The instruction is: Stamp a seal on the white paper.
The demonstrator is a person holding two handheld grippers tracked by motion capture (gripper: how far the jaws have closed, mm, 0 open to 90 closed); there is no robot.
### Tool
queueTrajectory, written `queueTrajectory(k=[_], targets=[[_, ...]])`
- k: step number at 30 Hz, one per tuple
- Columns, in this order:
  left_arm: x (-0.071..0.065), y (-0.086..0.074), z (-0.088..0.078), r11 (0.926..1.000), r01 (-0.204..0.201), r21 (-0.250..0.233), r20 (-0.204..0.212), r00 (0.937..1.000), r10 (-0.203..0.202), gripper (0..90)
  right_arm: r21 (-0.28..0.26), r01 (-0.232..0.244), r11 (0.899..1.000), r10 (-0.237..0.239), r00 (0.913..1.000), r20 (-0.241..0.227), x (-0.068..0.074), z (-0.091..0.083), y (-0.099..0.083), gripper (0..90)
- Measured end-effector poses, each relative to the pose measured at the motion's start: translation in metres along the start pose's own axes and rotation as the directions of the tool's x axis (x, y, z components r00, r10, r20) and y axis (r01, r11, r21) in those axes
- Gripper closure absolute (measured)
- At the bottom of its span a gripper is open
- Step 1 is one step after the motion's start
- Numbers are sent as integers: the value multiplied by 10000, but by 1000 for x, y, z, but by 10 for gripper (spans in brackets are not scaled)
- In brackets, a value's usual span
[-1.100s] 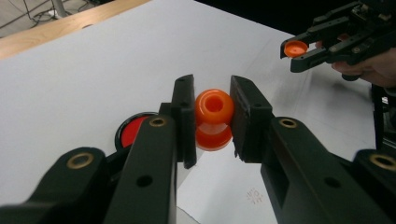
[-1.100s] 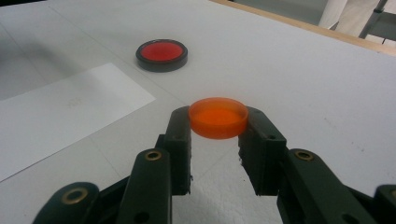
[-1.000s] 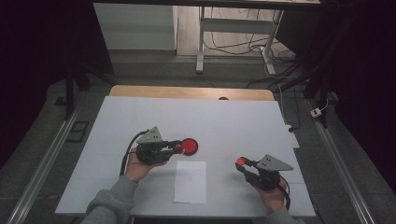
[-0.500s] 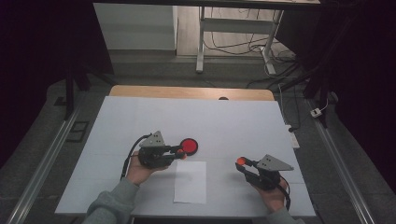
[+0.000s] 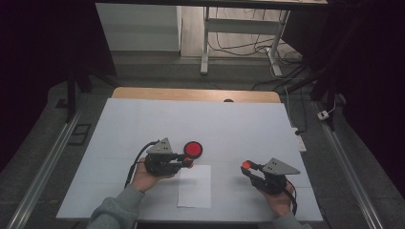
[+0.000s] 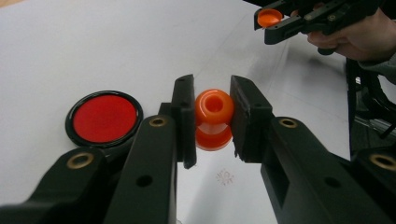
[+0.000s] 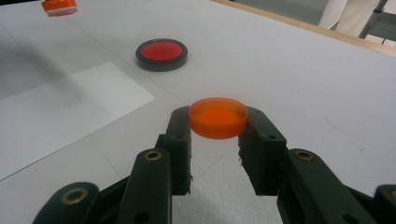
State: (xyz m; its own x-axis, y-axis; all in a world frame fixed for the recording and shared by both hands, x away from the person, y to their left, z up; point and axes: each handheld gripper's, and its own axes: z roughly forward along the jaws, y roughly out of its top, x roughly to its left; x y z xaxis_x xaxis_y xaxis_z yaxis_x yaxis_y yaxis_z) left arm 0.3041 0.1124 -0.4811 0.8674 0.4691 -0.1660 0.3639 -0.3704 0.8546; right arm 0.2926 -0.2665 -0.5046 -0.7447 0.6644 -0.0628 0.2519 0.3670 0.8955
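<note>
My left gripper (image 5: 187, 162) (image 6: 212, 112) is shut on an orange spool-shaped stamp (image 6: 214, 116), held just above the table at the paper's far edge. A round red ink pad in a black case (image 5: 193, 149) (image 6: 103, 117) (image 7: 161, 52) lies right behind it. A white paper sheet (image 5: 195, 186) (image 7: 60, 107) lies between the two hands. My right gripper (image 5: 247, 165) (image 7: 218, 121) is shut on a shallow orange cap (image 7: 218, 117) (image 6: 269, 17), to the right of the paper. The stamp (image 7: 59, 6) also appears at the top left of the right gripper view.
The white table top (image 5: 239, 129) stretches bare behind the ink pad, with a wooden edge (image 5: 191, 94) at the far side. Beyond it are a floor with cables and a table frame (image 5: 205, 43). Metal rails (image 5: 47, 157) run along both sides.
The left gripper with the stamp has shifted slightly toward the near edge, from beside the ink pad to the paper's far edge. The right gripper has stayed still.
</note>
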Motion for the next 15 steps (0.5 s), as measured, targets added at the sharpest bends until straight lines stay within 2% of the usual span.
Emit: queueTrajectory(k=[15], targets=[[-6, -6, 12, 9992, -34, 398, 306, 9995, 22, 723, 39, -9, 10000, 10, 10000, -39, 0, 1, 0, 647]])
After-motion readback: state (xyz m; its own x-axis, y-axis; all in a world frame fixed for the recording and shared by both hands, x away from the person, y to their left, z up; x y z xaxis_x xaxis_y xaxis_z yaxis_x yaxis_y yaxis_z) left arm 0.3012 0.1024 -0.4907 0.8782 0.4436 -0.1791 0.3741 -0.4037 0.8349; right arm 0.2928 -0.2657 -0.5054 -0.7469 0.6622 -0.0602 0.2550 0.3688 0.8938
